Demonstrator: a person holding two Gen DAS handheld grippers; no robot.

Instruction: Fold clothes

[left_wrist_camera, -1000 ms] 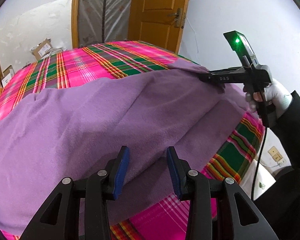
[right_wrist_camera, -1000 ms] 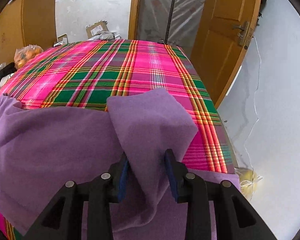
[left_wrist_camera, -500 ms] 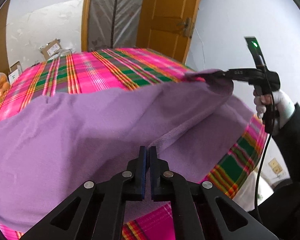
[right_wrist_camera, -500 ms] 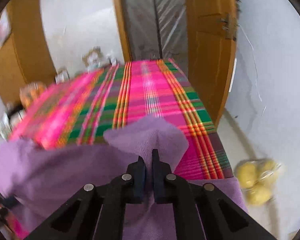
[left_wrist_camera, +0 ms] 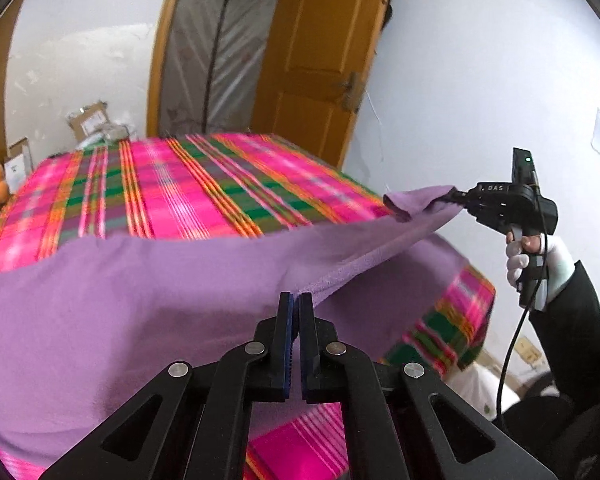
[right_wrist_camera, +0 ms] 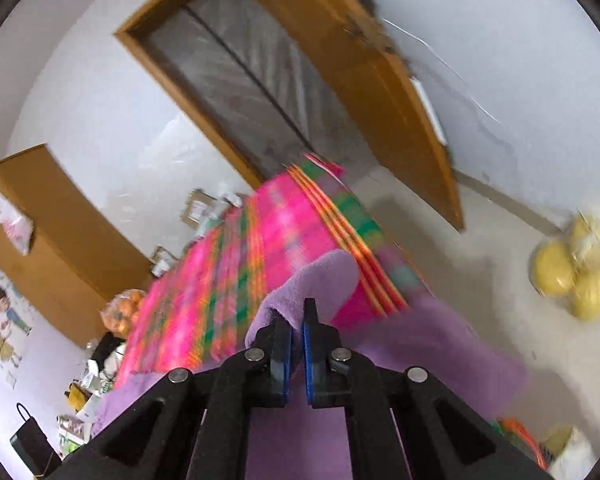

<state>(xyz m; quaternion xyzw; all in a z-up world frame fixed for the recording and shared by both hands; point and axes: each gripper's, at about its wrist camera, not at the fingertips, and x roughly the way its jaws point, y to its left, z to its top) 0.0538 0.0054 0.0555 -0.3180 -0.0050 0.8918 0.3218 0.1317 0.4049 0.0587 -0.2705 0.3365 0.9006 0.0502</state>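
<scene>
Both claws (left_wrist_camera: 295, 302) (right_wrist_camera: 297, 312) pinch the purple cloth (left_wrist_camera: 140, 300) over a plaid-covered table (left_wrist_camera: 188, 184); blurred bagged fruit (right_wrist_camera: 576, 276), perhaps, right.

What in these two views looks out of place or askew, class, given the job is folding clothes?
Nothing looks damaged or spilled. The purple cloth lies across the plaid table, pinched at two edge points by the left gripper and right gripper. Only the right wrist view is tilted and blurred.

Both wrist views look closely down along their claws, sharing the plaid bed (left_wrist_camera: 204, 200) and doorway (right_wrist_camera: 260, 92).
</scene>
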